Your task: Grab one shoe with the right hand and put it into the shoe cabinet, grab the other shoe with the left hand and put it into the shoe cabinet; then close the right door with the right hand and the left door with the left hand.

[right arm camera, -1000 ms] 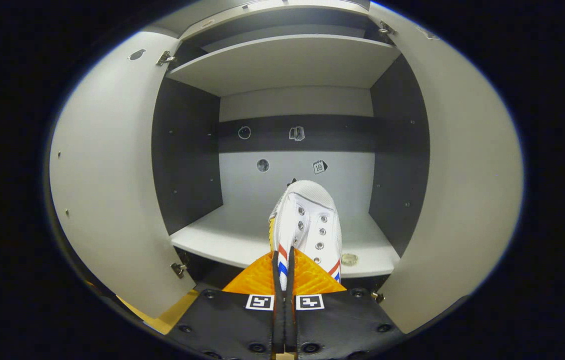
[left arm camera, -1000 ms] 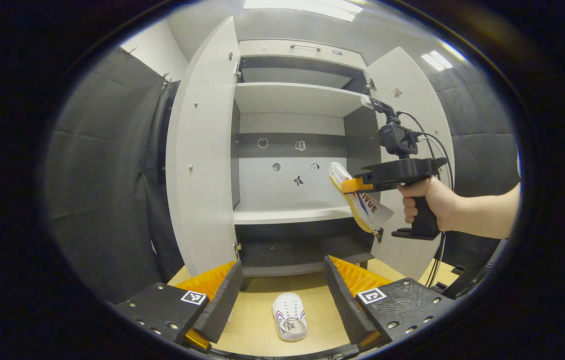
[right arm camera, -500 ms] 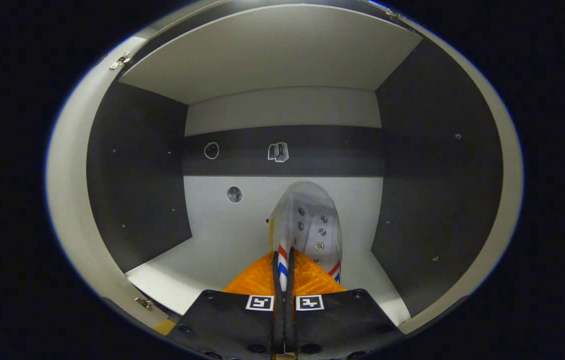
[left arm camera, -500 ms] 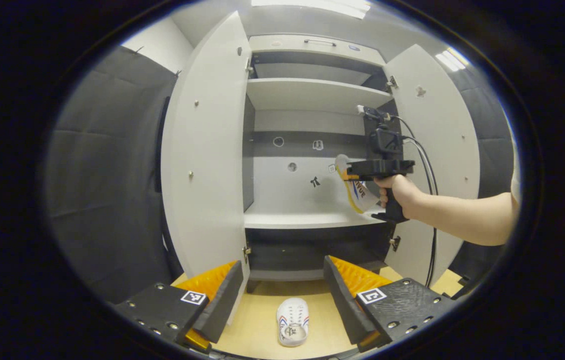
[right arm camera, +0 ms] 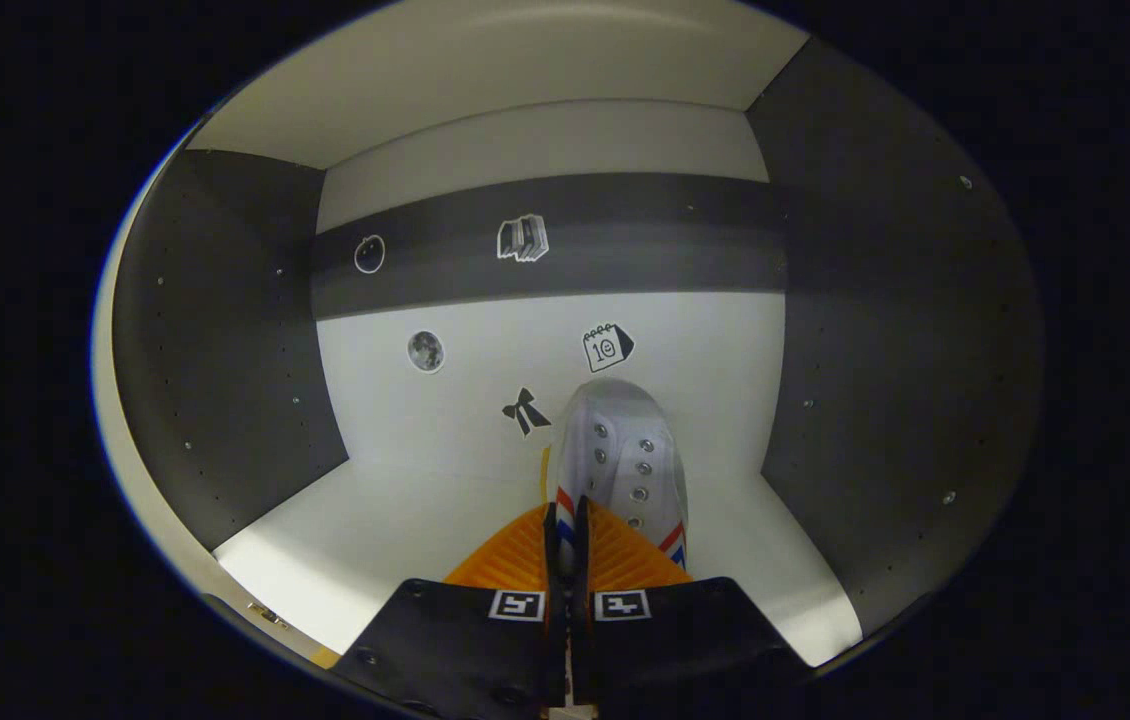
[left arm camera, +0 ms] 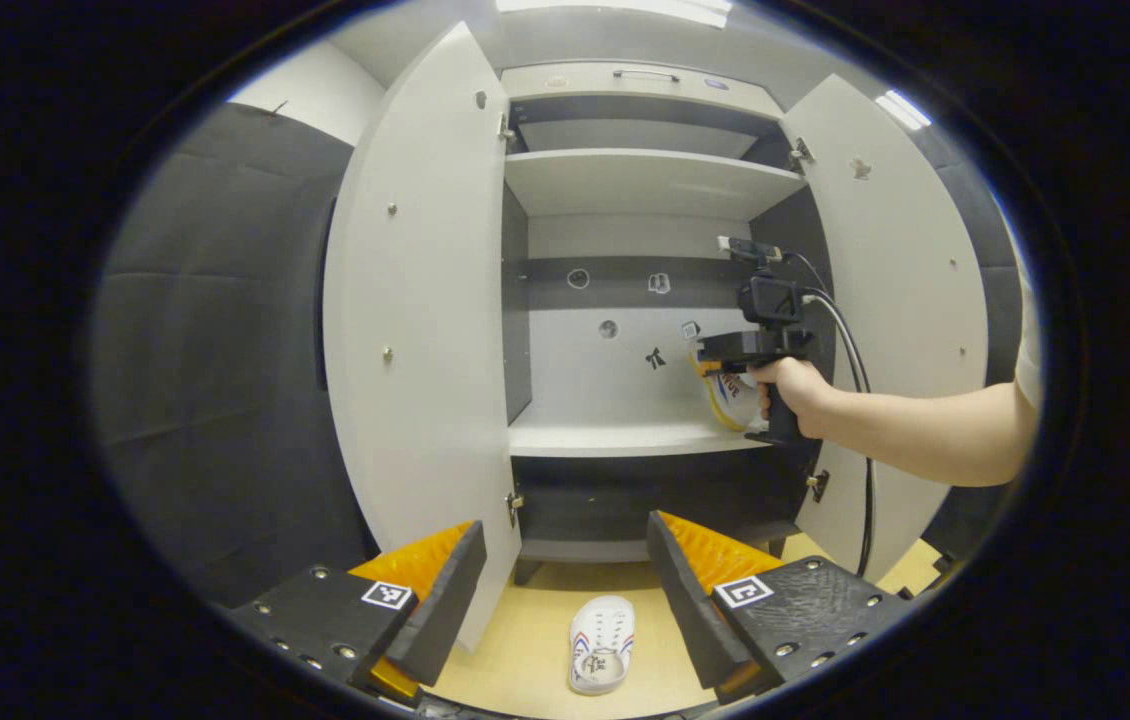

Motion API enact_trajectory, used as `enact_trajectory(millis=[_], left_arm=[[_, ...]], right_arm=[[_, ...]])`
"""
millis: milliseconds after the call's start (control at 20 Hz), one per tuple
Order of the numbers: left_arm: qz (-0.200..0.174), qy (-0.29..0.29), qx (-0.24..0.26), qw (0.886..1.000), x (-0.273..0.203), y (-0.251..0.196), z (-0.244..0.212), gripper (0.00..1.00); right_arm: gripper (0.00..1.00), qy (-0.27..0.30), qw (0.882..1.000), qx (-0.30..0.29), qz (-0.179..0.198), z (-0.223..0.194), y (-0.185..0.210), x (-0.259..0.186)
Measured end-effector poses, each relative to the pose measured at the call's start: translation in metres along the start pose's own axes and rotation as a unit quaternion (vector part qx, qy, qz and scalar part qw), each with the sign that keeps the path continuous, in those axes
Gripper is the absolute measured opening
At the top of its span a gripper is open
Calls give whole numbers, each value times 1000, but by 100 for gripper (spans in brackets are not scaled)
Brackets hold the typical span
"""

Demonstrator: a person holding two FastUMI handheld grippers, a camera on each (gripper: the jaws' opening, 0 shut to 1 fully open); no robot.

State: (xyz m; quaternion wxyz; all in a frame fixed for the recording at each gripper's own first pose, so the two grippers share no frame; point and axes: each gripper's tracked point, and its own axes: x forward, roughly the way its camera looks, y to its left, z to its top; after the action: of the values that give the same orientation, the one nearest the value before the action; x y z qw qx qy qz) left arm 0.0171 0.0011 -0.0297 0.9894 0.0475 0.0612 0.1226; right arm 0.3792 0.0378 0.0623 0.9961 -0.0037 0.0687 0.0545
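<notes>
In the right gripper view my right gripper [right arm camera: 567,520] is shut on the side of a white shoe [right arm camera: 625,460] with red and blue stripes. It holds the shoe just above the middle shelf [right arm camera: 395,530], inside the shoe cabinet. The left gripper view shows that gripper [left arm camera: 715,352] and the shoe [left arm camera: 733,400] at the right of the shelf [left arm camera: 615,438], held by a hand [left arm camera: 795,385]. My left gripper [left arm camera: 565,580] stands open above the other white shoe [left arm camera: 600,643], which lies on the wooden floor in front of the cabinet.
Both cabinet doors stand open, the left door [left arm camera: 415,320] and the right door [left arm camera: 905,300]. An upper shelf [left arm camera: 645,180] and a dark lower compartment [left arm camera: 645,500] are bare. Black cloth wall [left arm camera: 215,350] stands to the left. A cable [left arm camera: 860,420] hangs from the right gripper.
My right gripper has pushed deeper into the cabinet with the shoe, lowering it toward the middle shelf. The left gripper has drifted slightly left and stayed open.
</notes>
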Motion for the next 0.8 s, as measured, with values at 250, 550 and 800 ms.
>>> enact_trajectory(millis=[250, 550, 800], left_arm=[[19, 0, 4, 1000, -7, 7, -3, 93], [19, 7, 1, 1000, -15, 11, -18, 93], [3, 30, 12, 999, -9, 17, -50, 93]], right_arm=[[20, -7, 1000, 7, -11, 4, -3, 5], [98, -62, 998, -34, -6, 27, 4, -56], [94, -77, 996, -23, 23, 6, 21, -135]])
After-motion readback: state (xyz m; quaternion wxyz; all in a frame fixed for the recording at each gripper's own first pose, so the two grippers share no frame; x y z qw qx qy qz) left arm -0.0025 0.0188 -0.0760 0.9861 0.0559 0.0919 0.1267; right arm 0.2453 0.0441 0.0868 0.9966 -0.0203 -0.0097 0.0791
